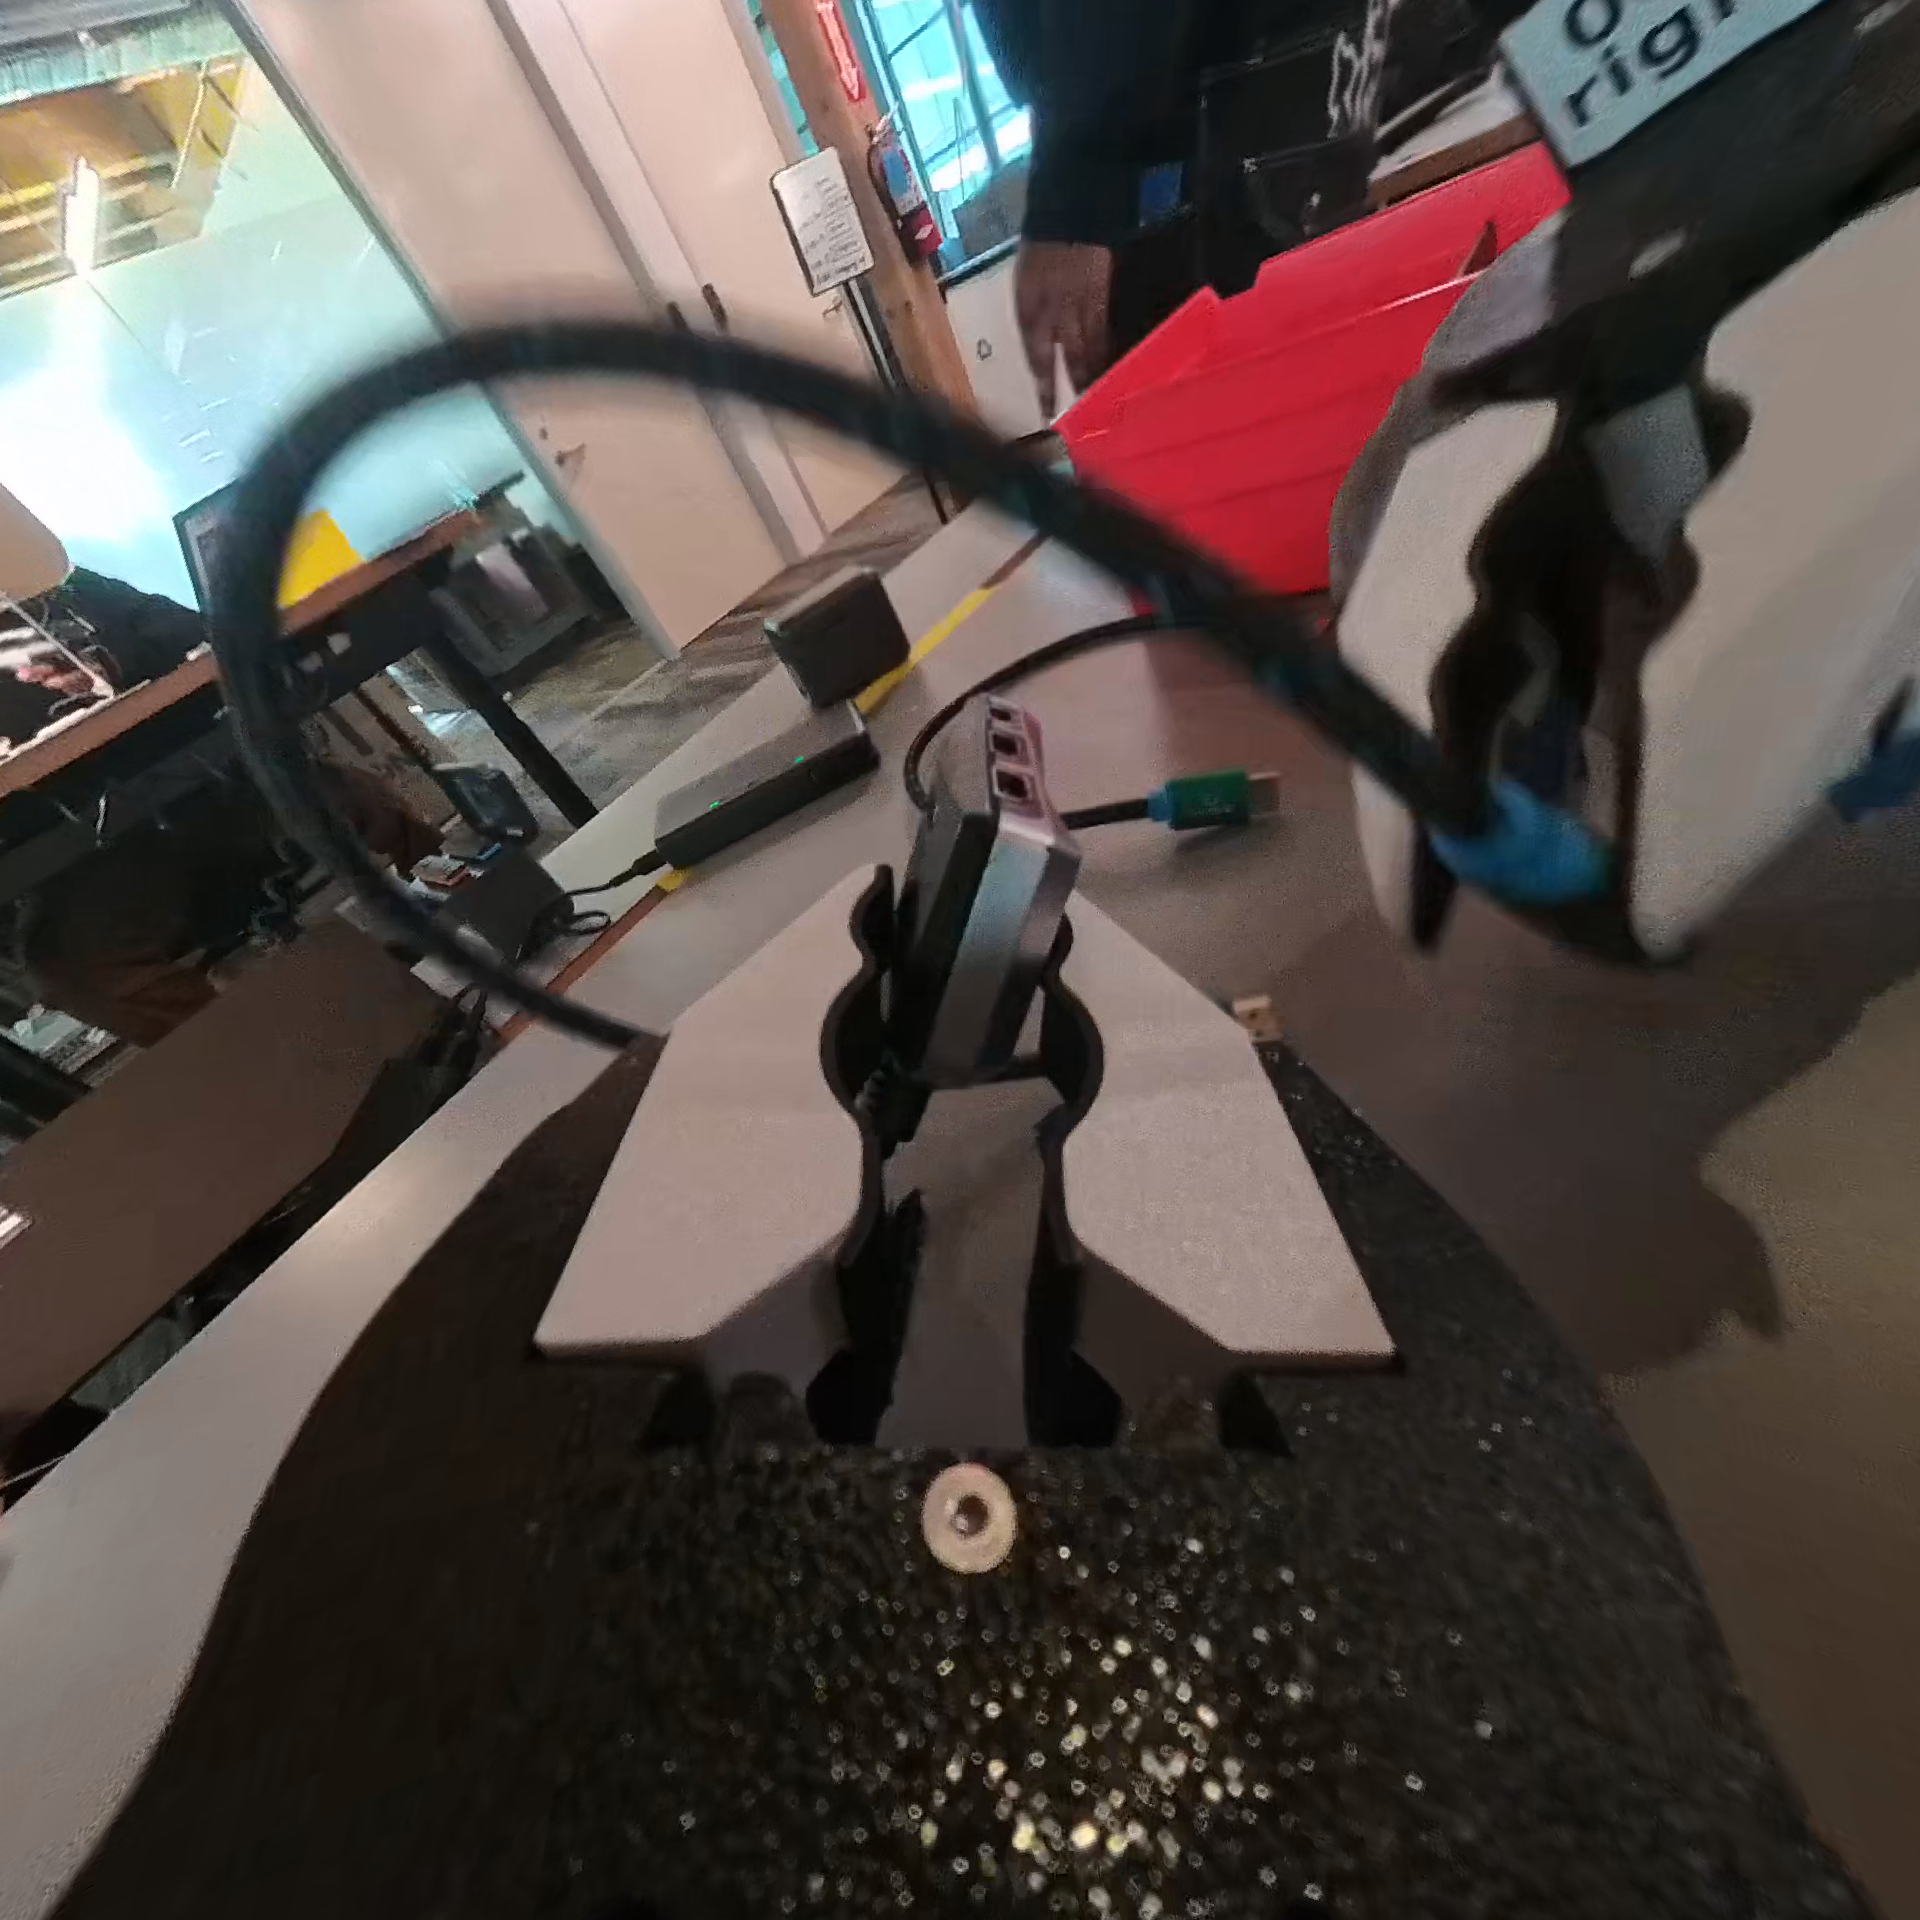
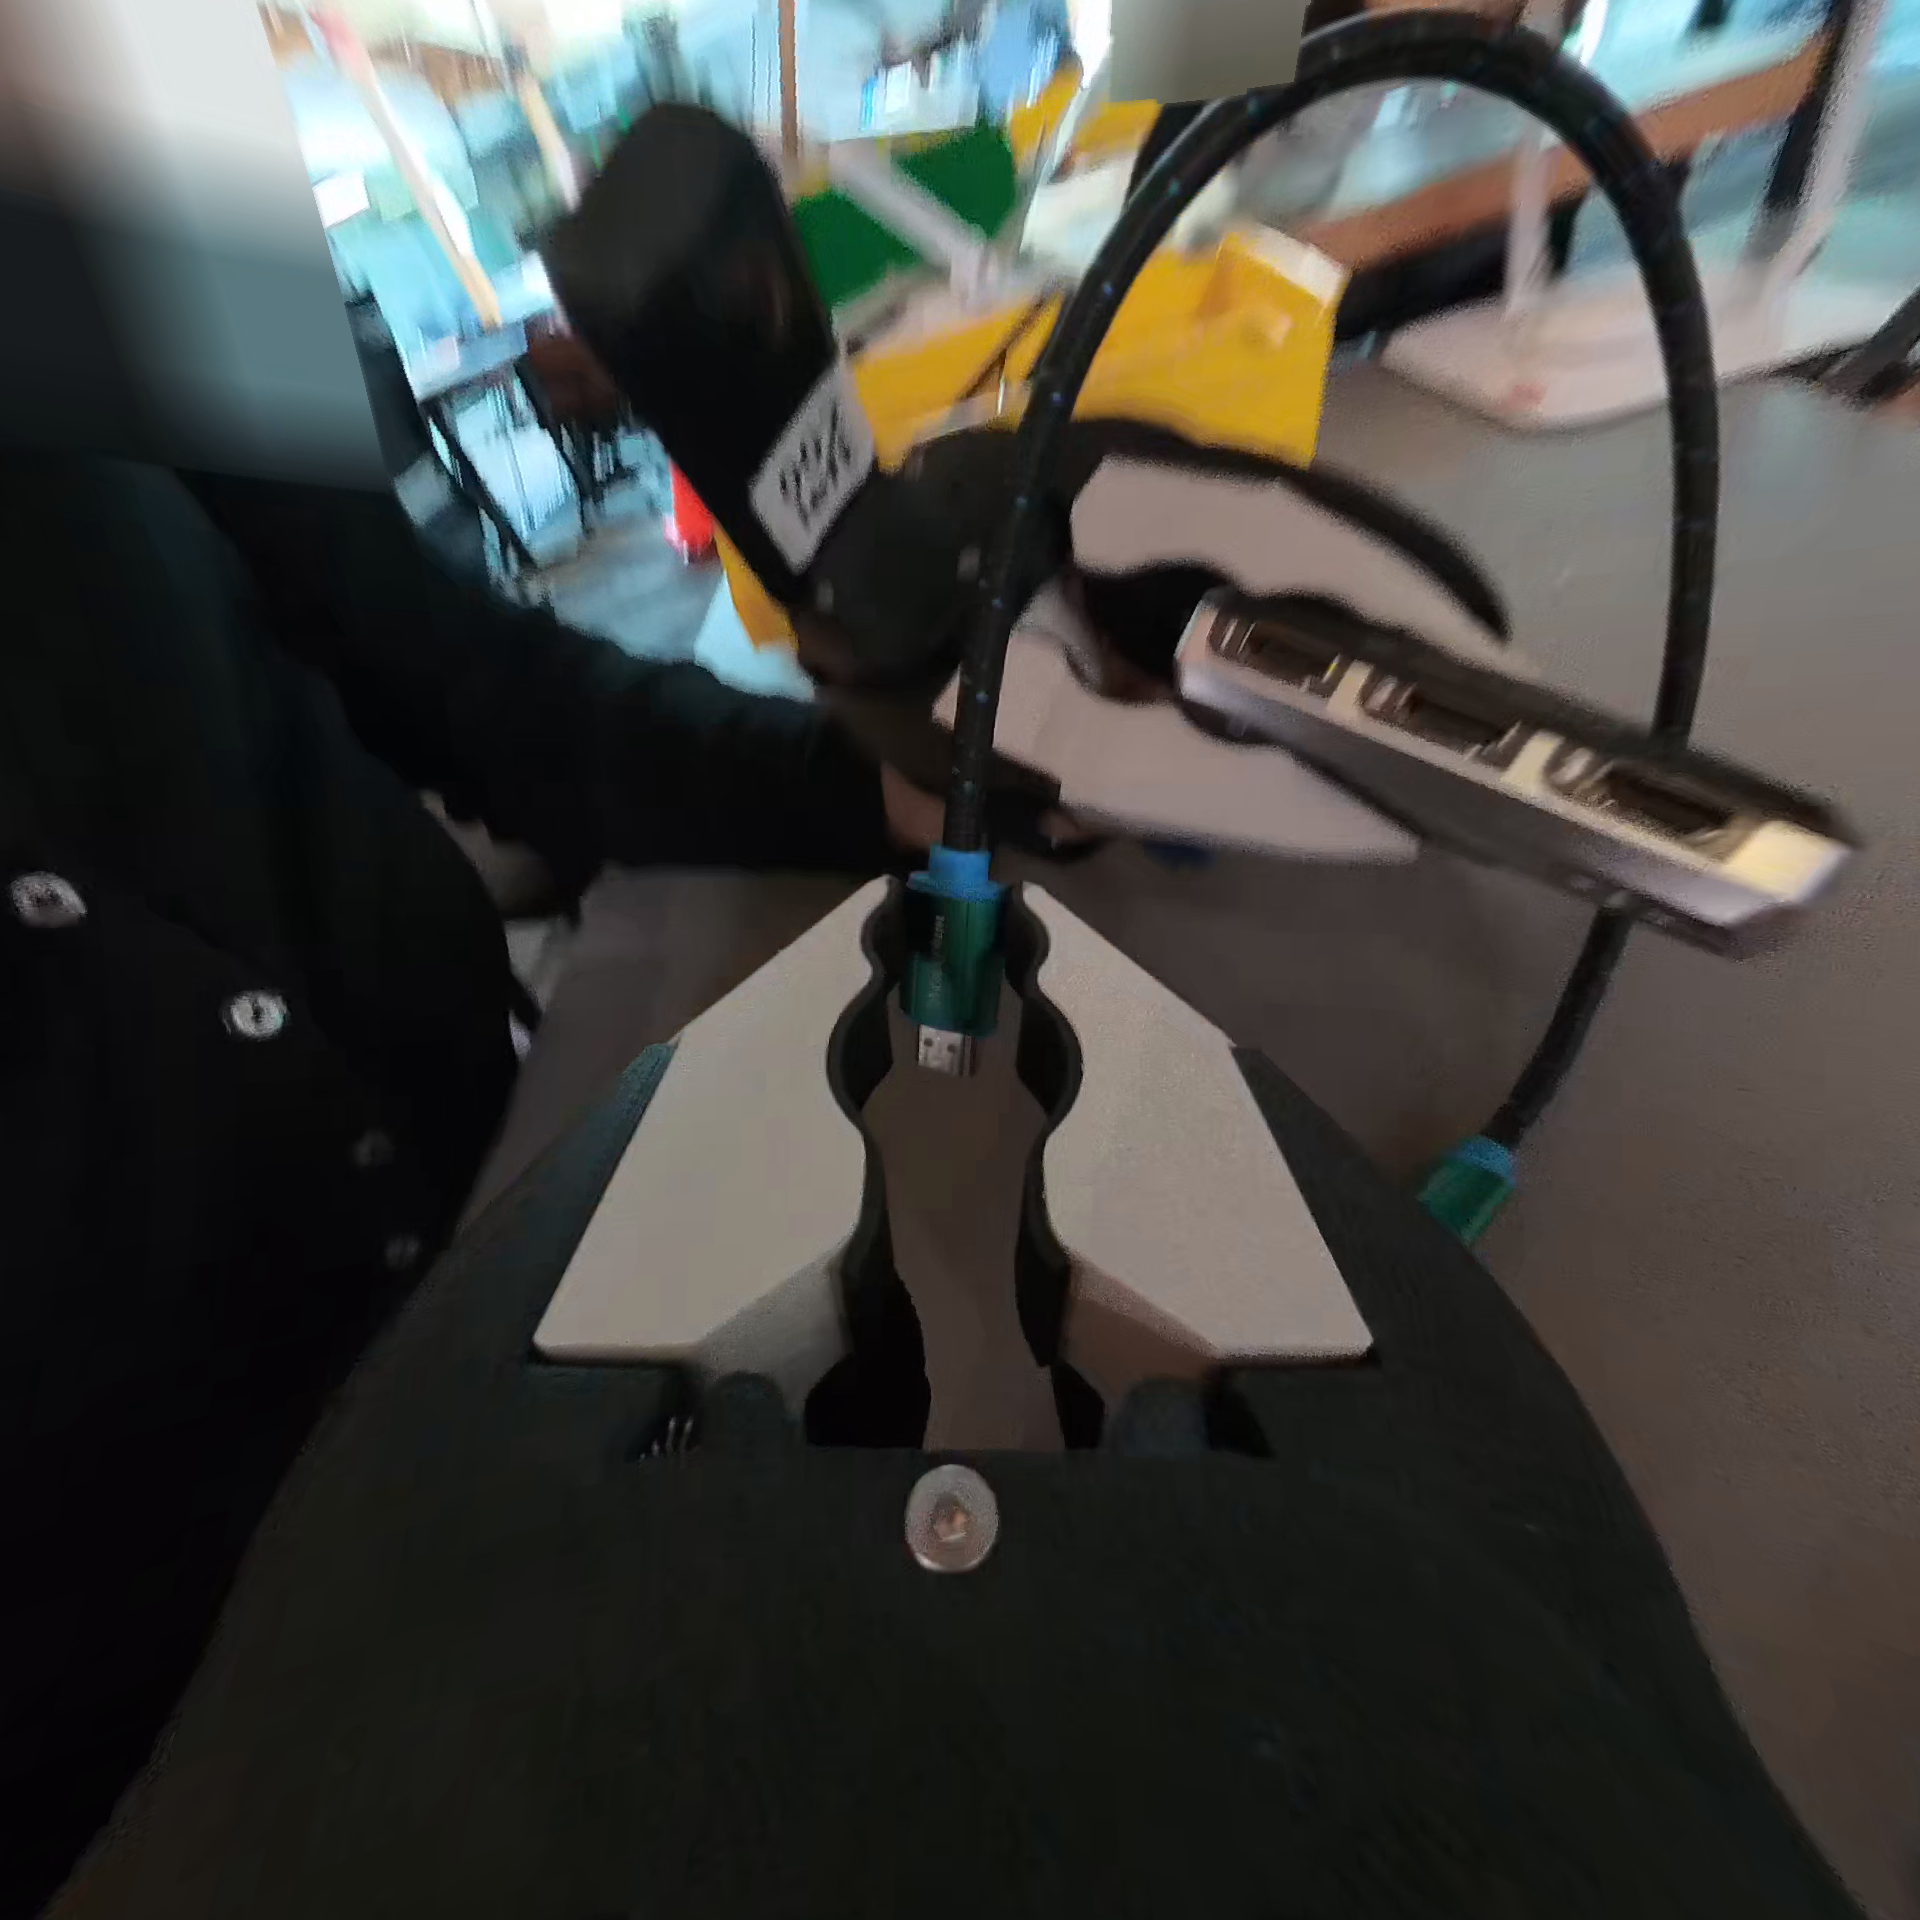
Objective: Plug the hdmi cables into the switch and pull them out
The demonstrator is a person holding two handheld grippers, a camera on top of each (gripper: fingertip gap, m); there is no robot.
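My left gripper [image 1: 971,935] is shut on the grey HDMI switch [image 1: 987,883], holding it by one end, raised above the table, its row of open ports [image 1: 1013,748] turned up and away. In the right wrist view the switch [image 2: 1507,769] juts out of the left gripper [image 2: 1143,665]. My right gripper [image 2: 951,966] is shut on a green HDMI plug [image 2: 951,961] with a blue collar, its metal tip pointing back toward the camera. Its black braided cable [image 2: 1039,468] arcs overhead. In the left wrist view the right gripper [image 1: 1538,831] holds this plug at upper right.
A second green HDMI plug [image 1: 1210,800] lies on the grey table [image 1: 1558,1143]; it also shows in the right wrist view [image 2: 1470,1184]. A dark flat device [image 1: 764,790], a black box [image 1: 836,639] and a red bin [image 1: 1268,416] stand beyond. A person [image 1: 1101,156] stands behind.
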